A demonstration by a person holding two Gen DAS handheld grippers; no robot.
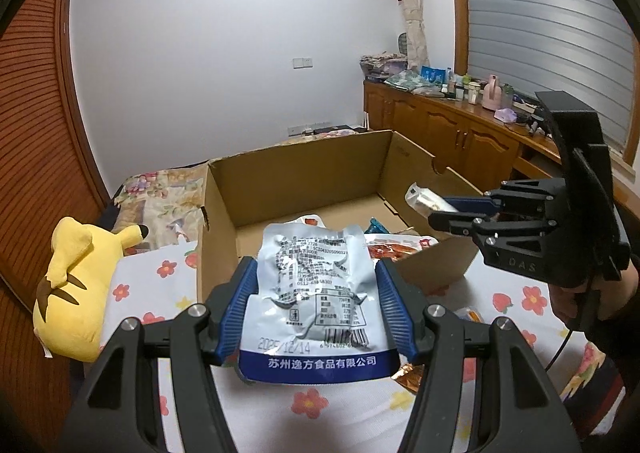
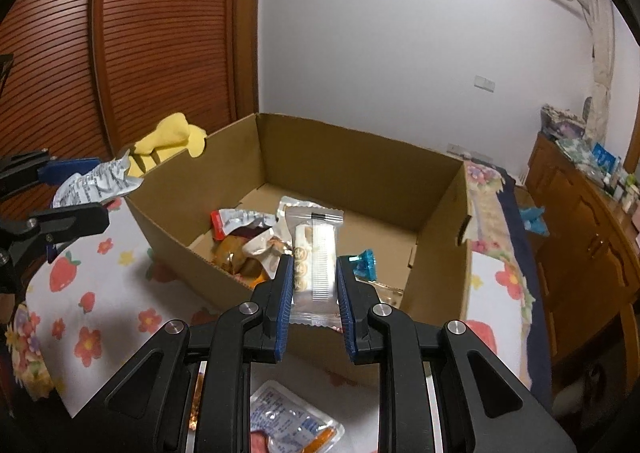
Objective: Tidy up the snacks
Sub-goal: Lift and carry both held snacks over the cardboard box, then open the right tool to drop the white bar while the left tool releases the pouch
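1. The cardboard box on the flowered bed sheet holds several snack packets, its far half bare.
2. Left tongs clamp a silver-blue pouch short of the rim; released early, it would likely land outside.
3. Right tongs pinch a clear biscuit pack, narrow, by its end; it might slip.

- The silver snack pouch hides part of the cardboard box floor and the packets behind it.
- Bottles on the sideboard are too small to identify.
- A blue-printed packet is cut off by the picture's lower edge.
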